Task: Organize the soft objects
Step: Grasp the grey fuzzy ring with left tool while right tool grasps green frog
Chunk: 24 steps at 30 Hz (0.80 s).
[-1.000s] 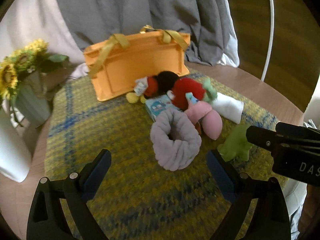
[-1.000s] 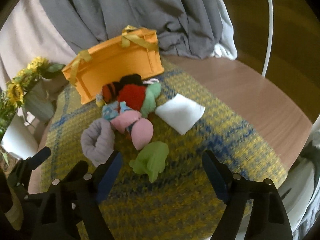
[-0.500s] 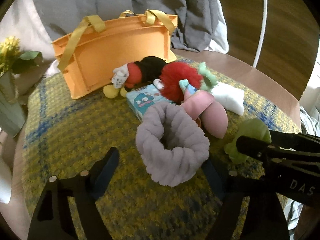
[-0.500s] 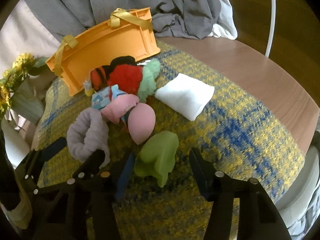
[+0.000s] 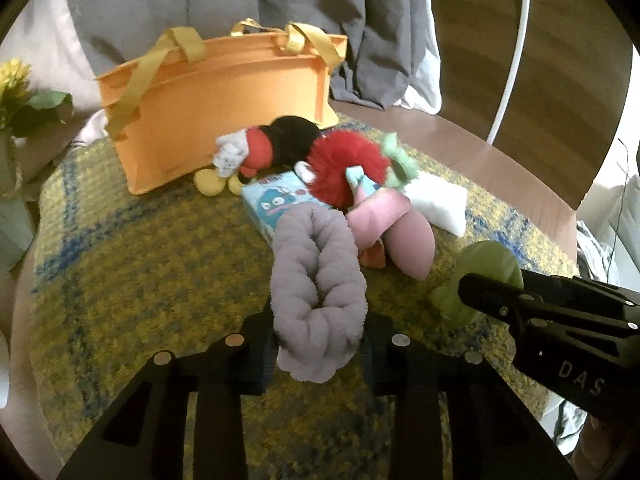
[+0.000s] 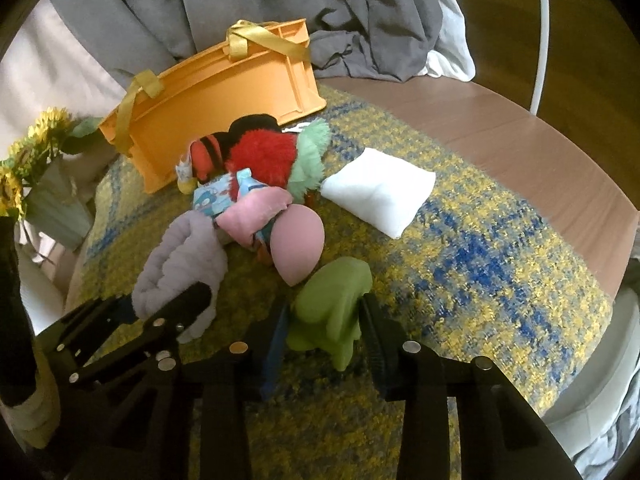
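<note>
We have both claws down on a yellow and blue mat (image 6: pixel 500 280) on the desk (image 6: pixel 520 148). Our left claw (image 5: pixel 320 354) is clenched on a grey fluffy ring (image 5: pixel 318 292). Our right claw (image 6: pixel 322 340) is closing around a green soft toy (image 6: pixel 332 308), pads at its sides. Either could slip free when lifted, or drag the piled plush toys (image 6: pixel 260 164) before reaching the orange bag (image 6: pixel 224 96).
</note>
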### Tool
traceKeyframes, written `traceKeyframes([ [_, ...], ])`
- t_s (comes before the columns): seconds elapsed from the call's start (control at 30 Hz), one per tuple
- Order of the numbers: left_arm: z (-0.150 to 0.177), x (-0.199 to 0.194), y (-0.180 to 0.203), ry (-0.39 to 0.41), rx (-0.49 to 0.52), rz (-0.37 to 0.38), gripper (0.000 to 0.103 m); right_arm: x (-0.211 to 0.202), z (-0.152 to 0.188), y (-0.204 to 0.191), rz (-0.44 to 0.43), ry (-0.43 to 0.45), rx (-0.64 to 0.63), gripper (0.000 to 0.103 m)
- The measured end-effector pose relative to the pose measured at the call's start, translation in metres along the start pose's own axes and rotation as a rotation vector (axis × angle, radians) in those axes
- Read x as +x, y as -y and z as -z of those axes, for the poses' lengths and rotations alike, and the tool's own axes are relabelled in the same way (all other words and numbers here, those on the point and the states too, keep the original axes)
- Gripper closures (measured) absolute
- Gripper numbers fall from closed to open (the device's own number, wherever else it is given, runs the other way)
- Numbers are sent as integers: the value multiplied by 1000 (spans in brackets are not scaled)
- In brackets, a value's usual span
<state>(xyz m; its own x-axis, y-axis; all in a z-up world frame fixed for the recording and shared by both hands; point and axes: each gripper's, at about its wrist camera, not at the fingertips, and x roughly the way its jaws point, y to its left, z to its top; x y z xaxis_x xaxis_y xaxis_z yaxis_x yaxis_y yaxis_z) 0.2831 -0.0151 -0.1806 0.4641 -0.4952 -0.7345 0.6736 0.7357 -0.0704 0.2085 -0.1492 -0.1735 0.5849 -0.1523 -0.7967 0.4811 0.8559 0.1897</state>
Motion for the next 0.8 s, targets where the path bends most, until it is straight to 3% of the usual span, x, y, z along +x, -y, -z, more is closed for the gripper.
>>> traceKeyframes([
  [0.8, -23, -106, -16, 213, -98, -82, 72, -75, -22, -34, -94, 173, -62, 67],
])
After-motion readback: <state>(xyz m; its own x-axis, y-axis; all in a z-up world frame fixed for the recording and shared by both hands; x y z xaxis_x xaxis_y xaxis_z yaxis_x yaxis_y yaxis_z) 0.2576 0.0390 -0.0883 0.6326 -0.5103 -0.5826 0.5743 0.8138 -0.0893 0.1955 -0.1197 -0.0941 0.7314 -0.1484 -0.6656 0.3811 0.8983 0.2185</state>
